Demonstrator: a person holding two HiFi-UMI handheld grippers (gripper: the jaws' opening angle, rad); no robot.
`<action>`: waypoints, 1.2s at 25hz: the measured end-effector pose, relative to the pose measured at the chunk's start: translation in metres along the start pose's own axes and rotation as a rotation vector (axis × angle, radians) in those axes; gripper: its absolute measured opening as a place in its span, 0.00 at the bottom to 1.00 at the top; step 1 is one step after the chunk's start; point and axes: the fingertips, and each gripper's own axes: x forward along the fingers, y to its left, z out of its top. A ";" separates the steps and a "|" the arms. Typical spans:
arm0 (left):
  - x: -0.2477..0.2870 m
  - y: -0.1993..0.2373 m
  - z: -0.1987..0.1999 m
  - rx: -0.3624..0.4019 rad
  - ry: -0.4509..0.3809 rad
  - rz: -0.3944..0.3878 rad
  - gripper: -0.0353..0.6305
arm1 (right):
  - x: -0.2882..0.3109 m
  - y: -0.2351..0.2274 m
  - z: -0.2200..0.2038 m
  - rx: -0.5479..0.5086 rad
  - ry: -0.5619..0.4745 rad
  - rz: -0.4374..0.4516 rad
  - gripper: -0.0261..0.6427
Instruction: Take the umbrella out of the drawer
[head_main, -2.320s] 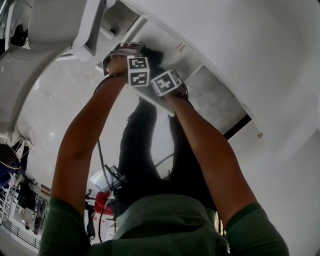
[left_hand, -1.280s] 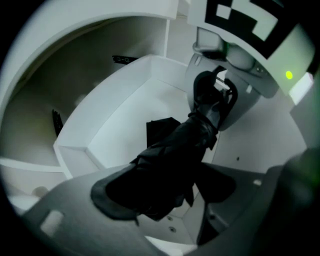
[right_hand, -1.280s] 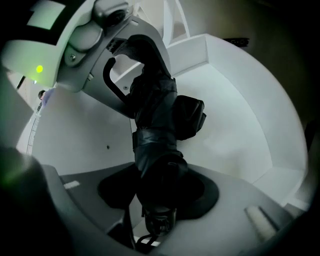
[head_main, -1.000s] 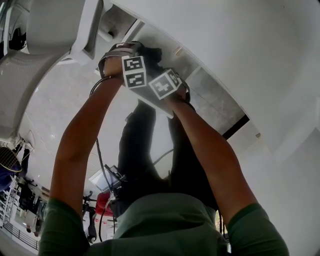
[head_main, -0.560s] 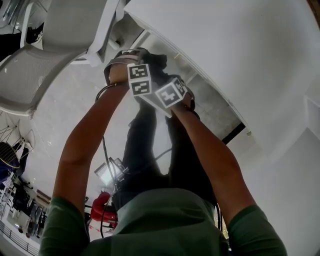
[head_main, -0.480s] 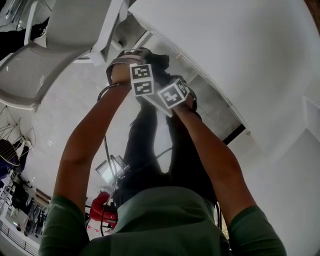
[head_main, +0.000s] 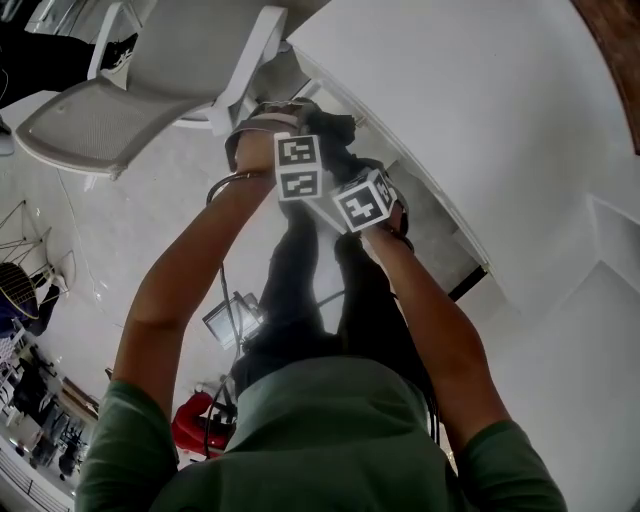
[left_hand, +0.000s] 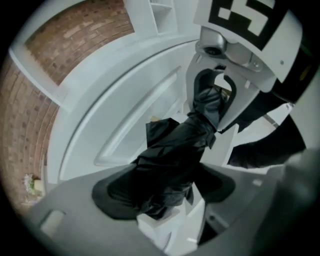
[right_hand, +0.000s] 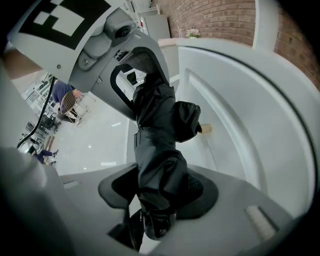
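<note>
A person stands over a white cabinet (head_main: 480, 110), holding a folded black umbrella (left_hand: 172, 150) with two handheld tools. The left tool (left_hand: 167, 194) is clenched round one end of the bundled fabric. The right tool (right_hand: 159, 194) grasps the other end, where a dark tip pokes below its pads. The umbrella hangs in the air just in front of the cabinet, so the lift-out looks nearly finished. Next it needs carrying clear to a resting place, with both grips firm. No brand or wording is legible, only black-and-white square codes on the marker cubes (head_main: 298, 166).
</note>
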 end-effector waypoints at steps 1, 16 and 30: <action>-0.007 0.000 -0.001 0.002 0.002 0.011 0.58 | -0.005 0.003 0.003 -0.006 -0.011 -0.006 0.33; -0.166 0.024 0.016 0.018 -0.040 0.125 0.58 | -0.150 0.039 0.058 -0.063 -0.114 -0.096 0.33; -0.240 0.062 0.107 0.059 -0.126 0.242 0.58 | -0.258 -0.013 0.054 -0.084 -0.190 -0.218 0.33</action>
